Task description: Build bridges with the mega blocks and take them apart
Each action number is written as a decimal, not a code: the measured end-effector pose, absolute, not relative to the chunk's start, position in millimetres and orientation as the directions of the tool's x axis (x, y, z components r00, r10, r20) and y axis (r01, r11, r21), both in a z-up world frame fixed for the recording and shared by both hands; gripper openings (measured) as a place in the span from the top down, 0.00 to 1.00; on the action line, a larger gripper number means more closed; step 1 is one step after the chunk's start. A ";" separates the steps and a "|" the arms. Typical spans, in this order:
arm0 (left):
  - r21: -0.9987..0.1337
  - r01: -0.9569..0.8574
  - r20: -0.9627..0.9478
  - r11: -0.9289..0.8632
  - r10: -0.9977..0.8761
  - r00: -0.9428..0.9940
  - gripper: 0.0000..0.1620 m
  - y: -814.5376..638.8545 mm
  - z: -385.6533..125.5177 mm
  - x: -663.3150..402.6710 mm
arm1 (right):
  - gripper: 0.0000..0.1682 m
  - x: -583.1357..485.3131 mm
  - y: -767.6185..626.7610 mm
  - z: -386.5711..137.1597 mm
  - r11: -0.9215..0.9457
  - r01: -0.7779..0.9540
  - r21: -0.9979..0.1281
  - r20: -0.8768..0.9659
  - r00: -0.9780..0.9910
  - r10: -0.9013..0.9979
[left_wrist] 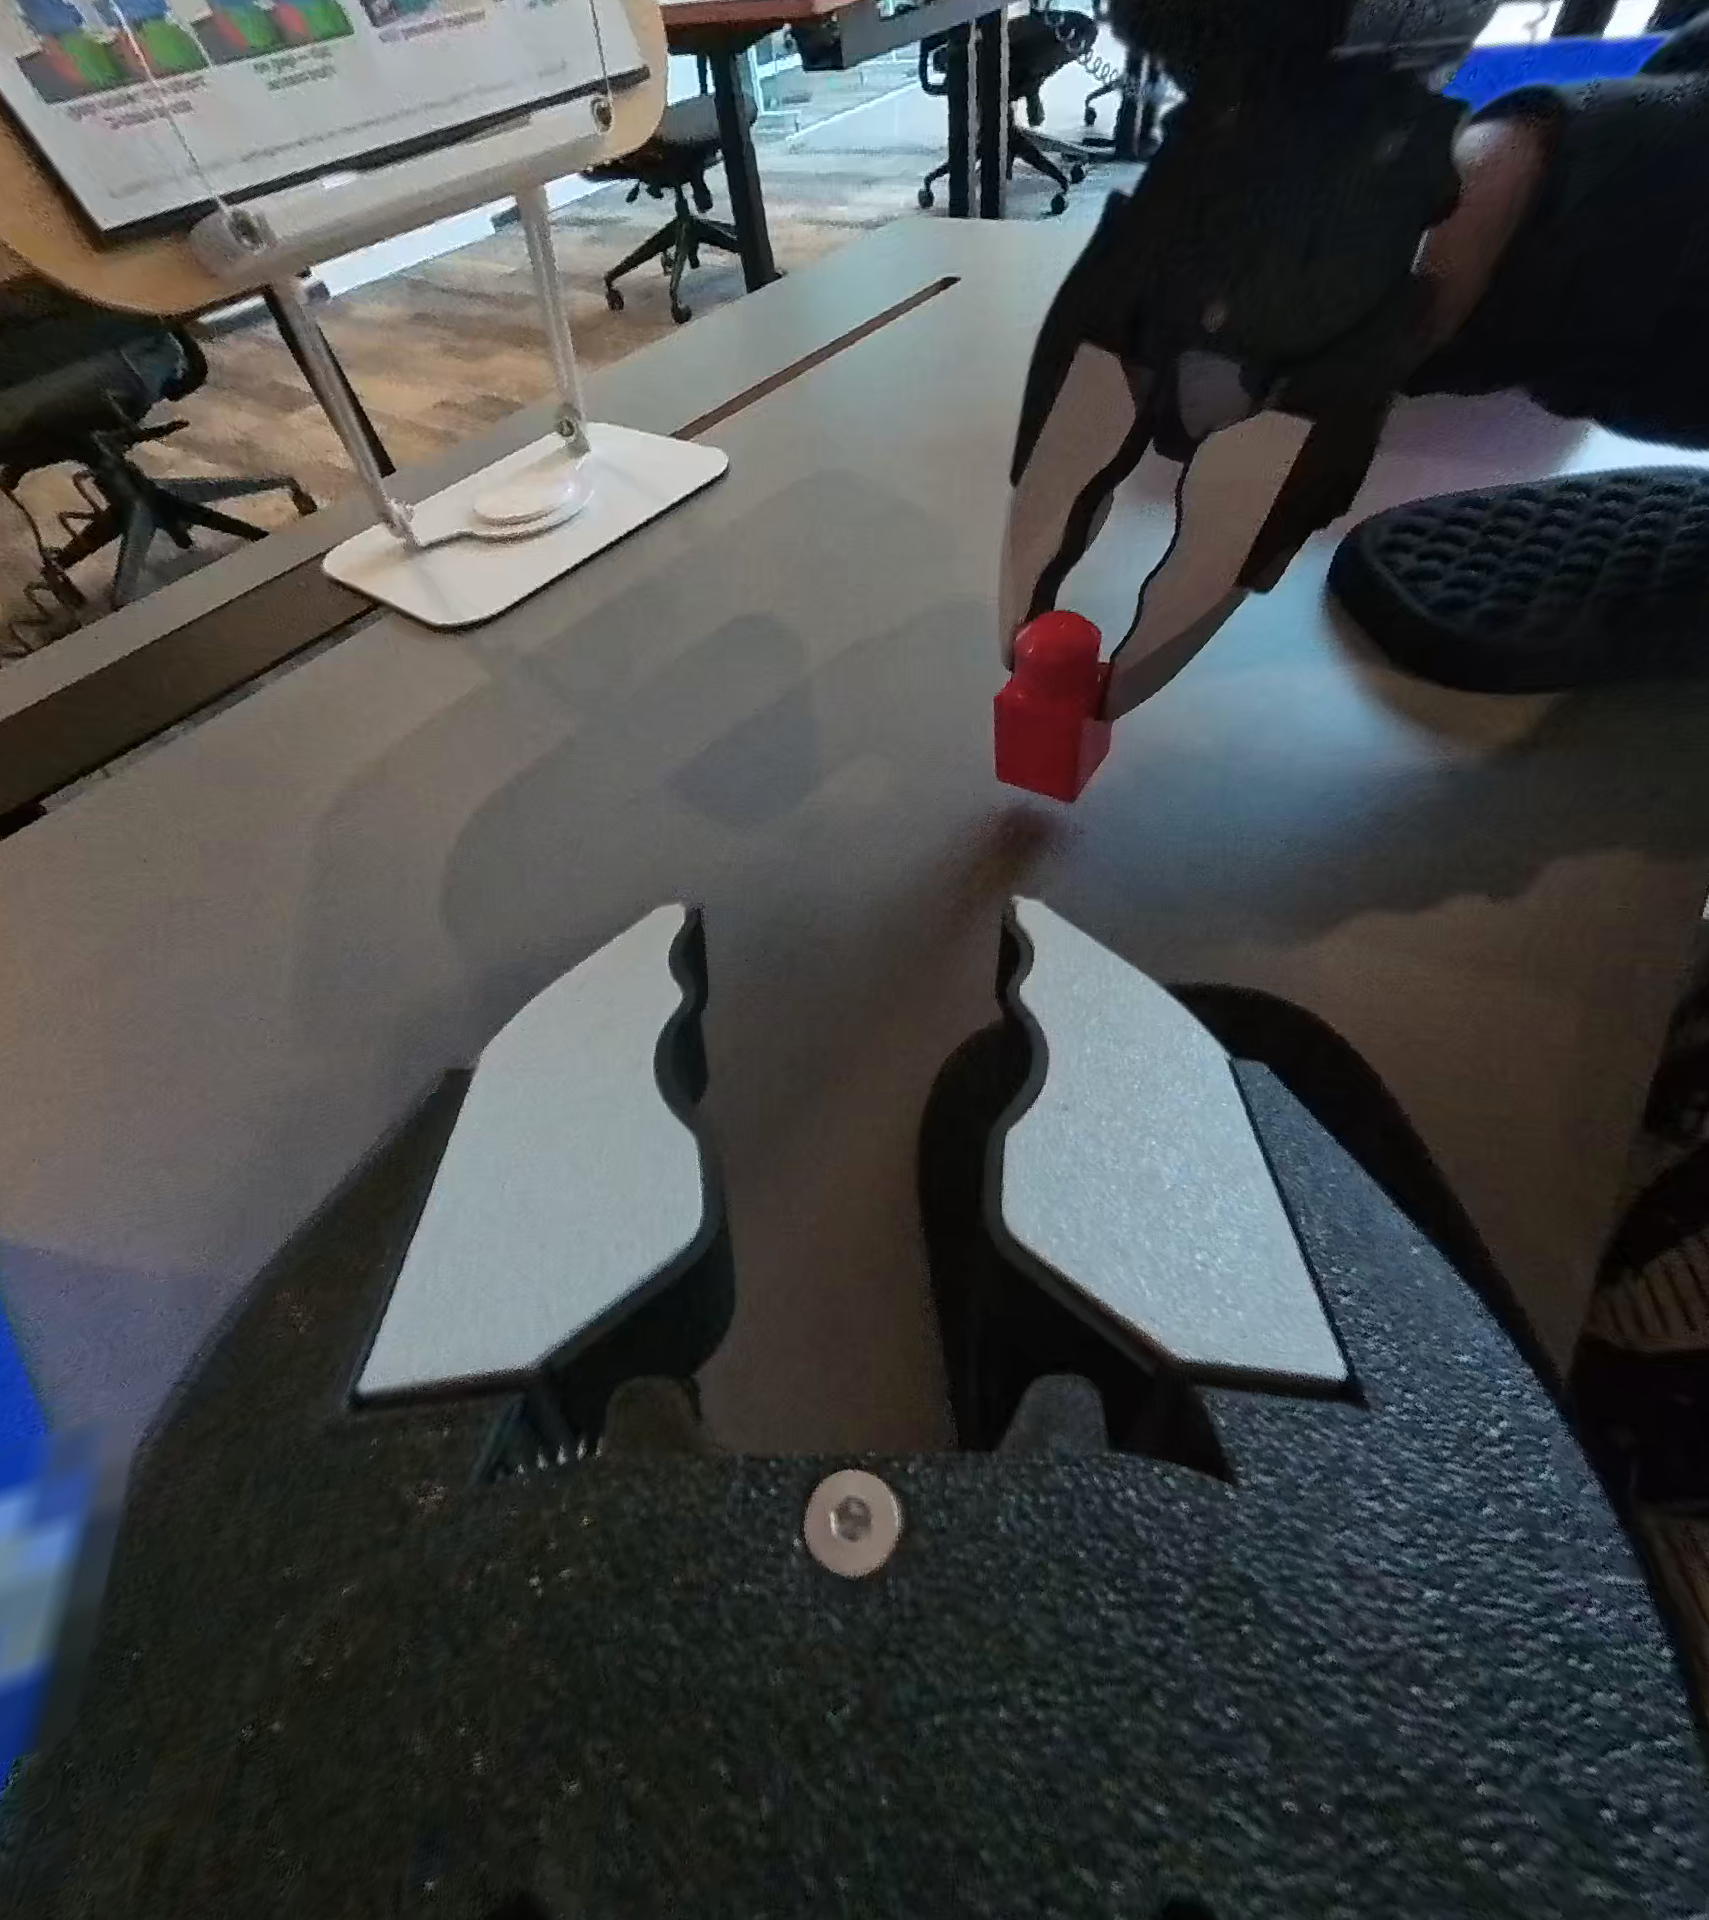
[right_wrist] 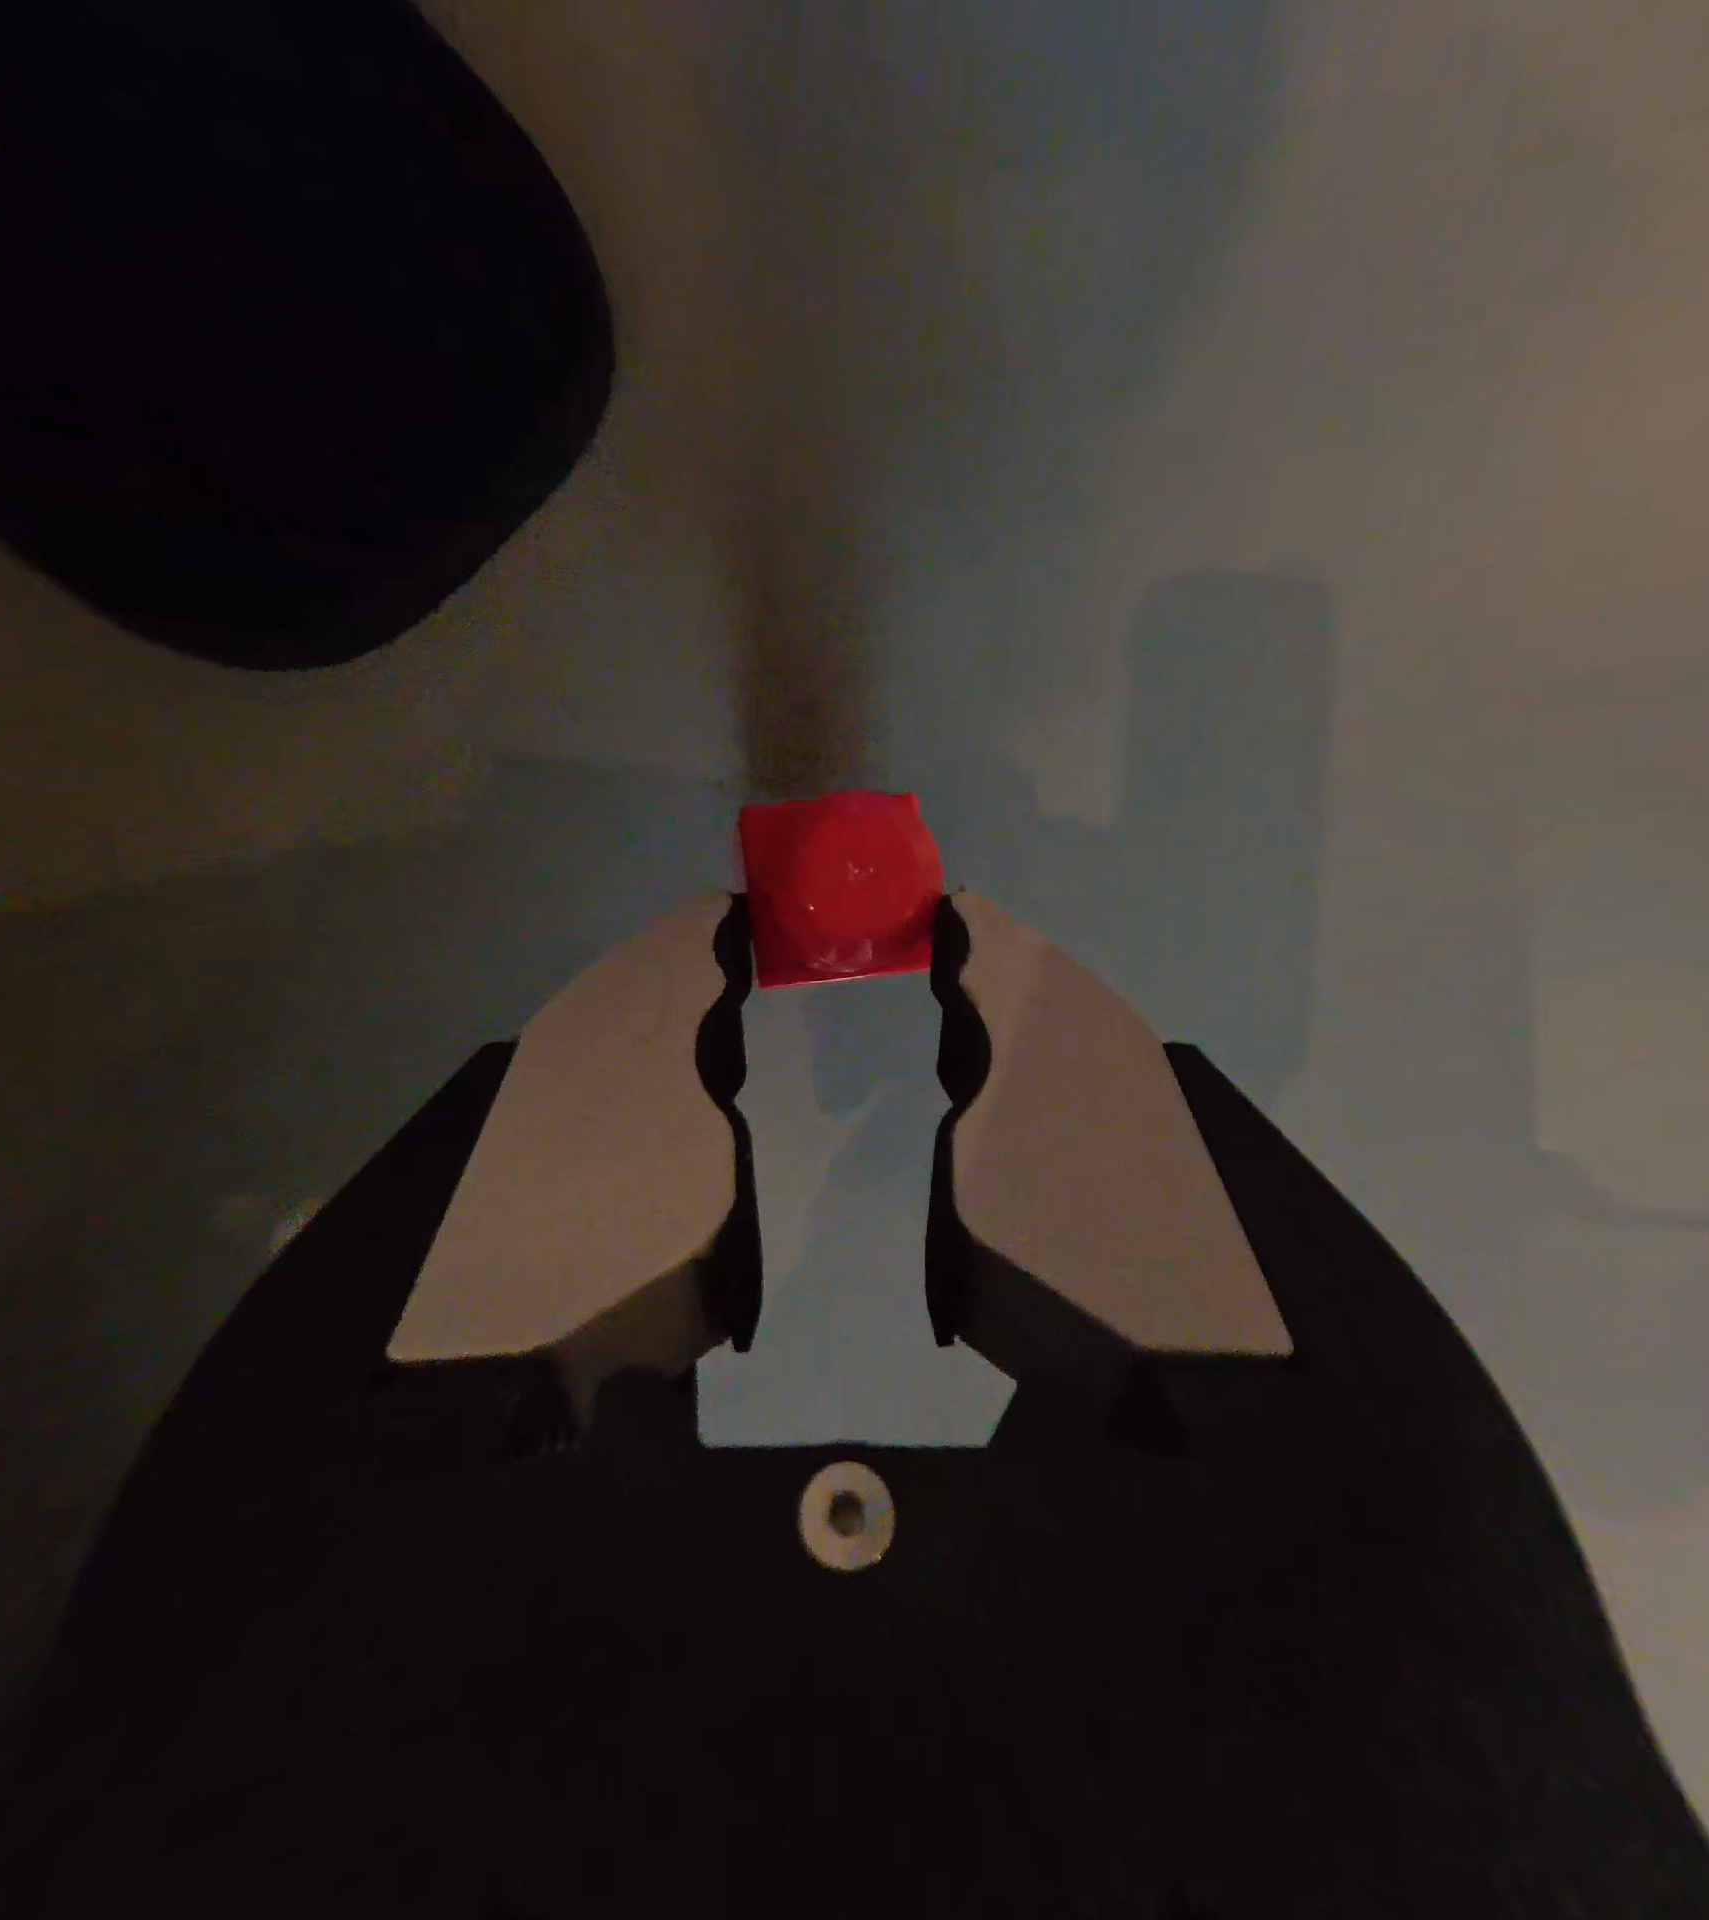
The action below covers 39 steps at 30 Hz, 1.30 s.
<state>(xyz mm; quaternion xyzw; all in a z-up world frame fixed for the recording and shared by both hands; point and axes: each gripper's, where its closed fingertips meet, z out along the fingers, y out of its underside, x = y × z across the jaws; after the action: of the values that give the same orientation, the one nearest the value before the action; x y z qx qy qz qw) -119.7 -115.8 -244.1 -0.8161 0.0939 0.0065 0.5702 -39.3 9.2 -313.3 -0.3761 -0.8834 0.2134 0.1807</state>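
Observation:
A small red one-stud mega block [left_wrist: 1049,717] hangs a little above the grey table [left_wrist: 517,831], held at its top between the tips of my right gripper [left_wrist: 1063,665], which points down from the upper right. In the right wrist view the same red block [right_wrist: 834,899] sits stud-up between the fingertips of my right gripper [right_wrist: 839,914], which is shut on it. My left gripper [left_wrist: 850,925] is open and empty, low over the table, just in front of and below the block.
A white stand with a picture sheet [left_wrist: 528,520] stands on the table at the back left. A black mesh chair arm [left_wrist: 1577,582] is at the table's right edge. Office chairs [left_wrist: 50,416] stand on the floor beyond. One gripper's finger ends stand about 15 cm off the other's.

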 end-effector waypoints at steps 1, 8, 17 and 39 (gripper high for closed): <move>-0.928 -0.161 -0.119 -0.336 -0.142 0.983 0.67 -118.0 -245.1 -121.2 | 0.80 -38.6 10.3 -316.2 0.622 0.595 -0.509 0.155 -0.648 0.746; -0.925 -0.169 -0.121 -0.341 -0.157 0.980 0.67 -120.3 -248.8 -123.5 | 0.80 -36.0 14.8 -324.7 0.595 0.625 -0.505 0.147 -0.617 0.773; -0.921 -0.180 -0.122 -0.345 -0.182 0.976 0.68 -116.7 -248.7 -121.6 | 0.80 -35.1 17.6 -325.7 0.583 0.630 -0.513 0.141 -0.608 0.781; -0.828 -0.191 -0.241 -0.528 0.028 0.970 0.68 -207.0 -193.3 -259.4 | 0.70 5.5 44.9 -256.9 0.313 0.499 -0.809 0.067 -0.449 0.891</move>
<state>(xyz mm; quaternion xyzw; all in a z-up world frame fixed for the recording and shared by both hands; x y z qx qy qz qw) -259.4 -207.0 -193.3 -0.8666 0.0469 0.1130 0.4837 5.5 44.9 -256.9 -0.4535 -0.7659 0.3715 0.2640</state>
